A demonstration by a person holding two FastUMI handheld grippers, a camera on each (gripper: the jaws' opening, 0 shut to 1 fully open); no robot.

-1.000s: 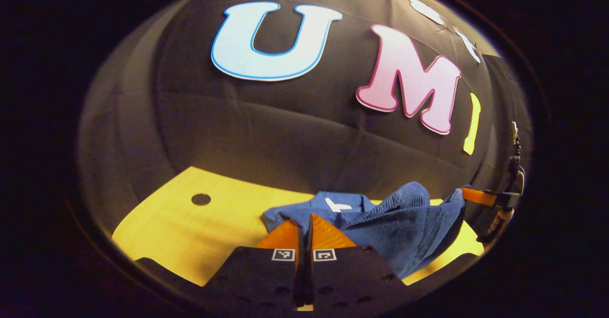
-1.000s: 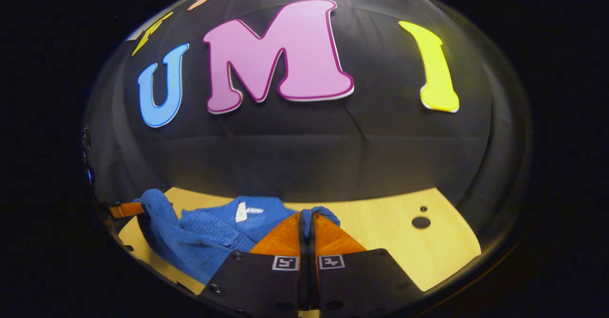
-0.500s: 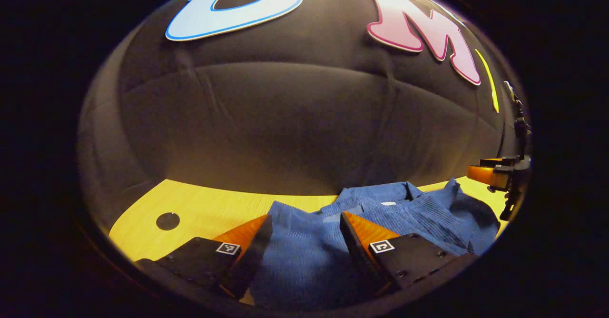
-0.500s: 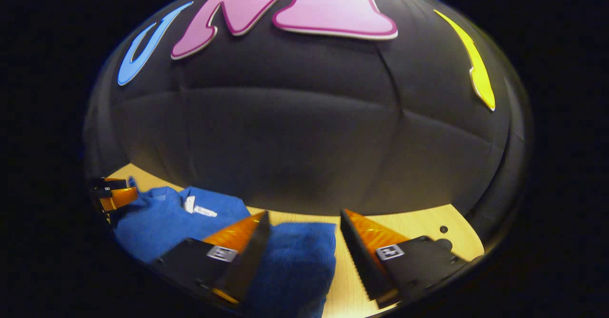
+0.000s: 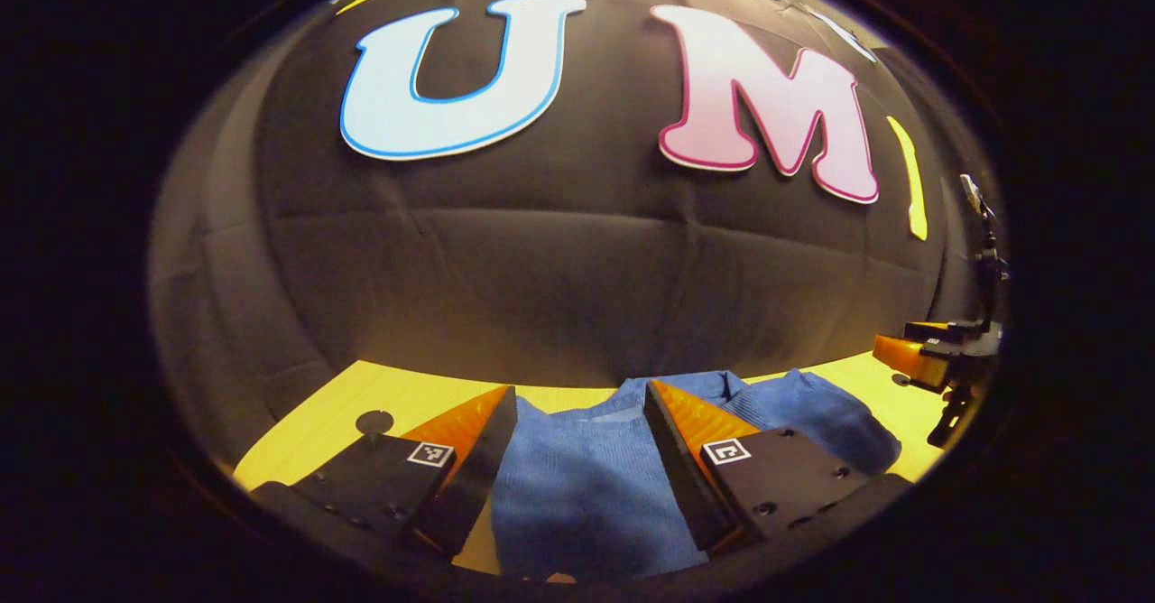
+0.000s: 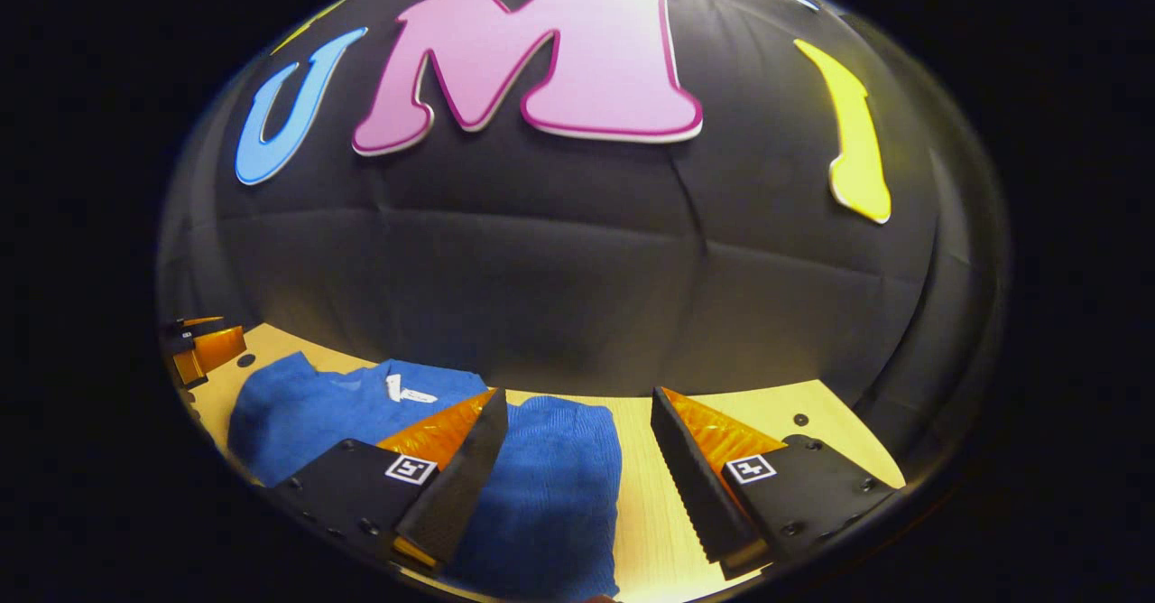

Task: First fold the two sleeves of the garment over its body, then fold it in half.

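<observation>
Left gripper view: the left tongs (image 5: pixel 577 422) are spread wide apart with nothing pinched between them. The blue garment (image 5: pixel 586 486) lies flat on the yellow counter (image 5: pixel 406 395), right under and just ahead of the tips, showing through the gap. It runs off to the right from here, with a rounded lump of cloth near the right tongs (image 5: pixel 911 359) at the far edge of the picture. I can't tell from this angle whether those are apart or together.

Right gripper view: the right tongs (image 6: pixel 577 422) are also wide apart, holding nothing. The garment (image 6: pixel 379 413) sits mostly to the left of the gap and just ahead, with the collar and its white tag (image 6: pixel 401 391) pointing toward the back wall. One folded edge lies right between the fingers. The left tongs (image 6: pixel 203 346) peek in at the far left, beyond the cloth.

So the garment looks bundled up between the two hands, long axis running side to side, each hand about equally close to its own end. My guess is the fold is laid down, or nearly. Any tidy-up grab would mean dropping straight down onto the edge under each pair of tips.
</observation>
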